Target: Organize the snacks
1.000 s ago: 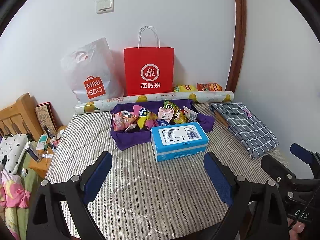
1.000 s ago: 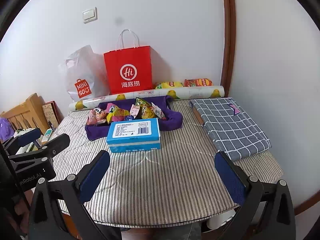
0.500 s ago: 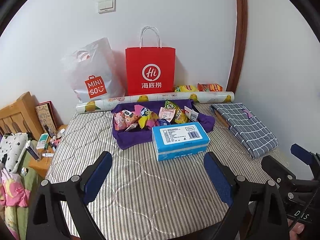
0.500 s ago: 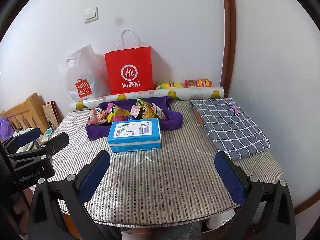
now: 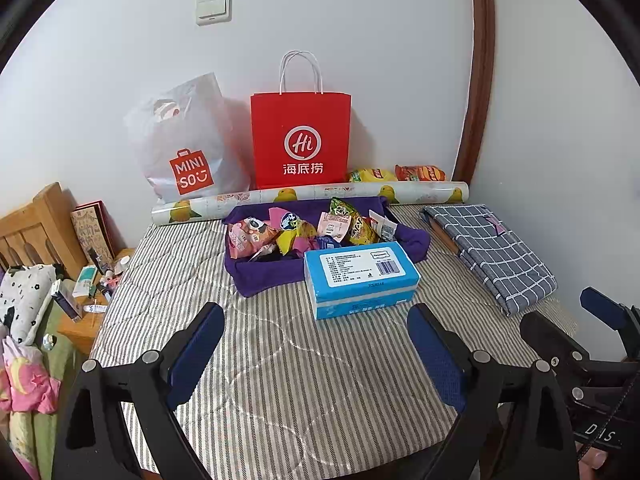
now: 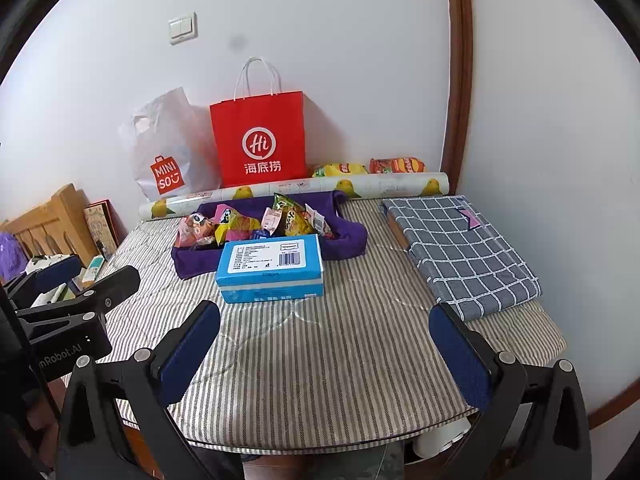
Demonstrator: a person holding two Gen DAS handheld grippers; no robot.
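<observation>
A: How are the two tongs posed?

B: Both hang low over the near edge of the table, angled downward toward the striped cloth. The left tongs have their blue pads spread wide, with only bare cloth between them. The right tongs are spread just as wide and grip nothing either.

A: Can each see the other?

B: Yes. In the left wrist view the right tongs show at the right edge, with a fingertip of the person just visible in the bottom right corner. In the right wrist view the left tongs show at the left edge, over the table's left side.

A: Where are the snacks?

B: The snack packets lie heaped in a purple cloth tray toward the back of the table, well apart from both tongs. A blue tissue box sits just in front of the tray, touching its front wall, nearer to the tongs but not between either pair of pads.

A: Anything behind them?

B: A printed roll lies along the wall behind the tray. Two chip bags lie behind the roll at the right. A red paper bag stands upright against the wall, with a white plastic bag just beside it on the left. A folded checked cloth lies on the table's right side.
</observation>
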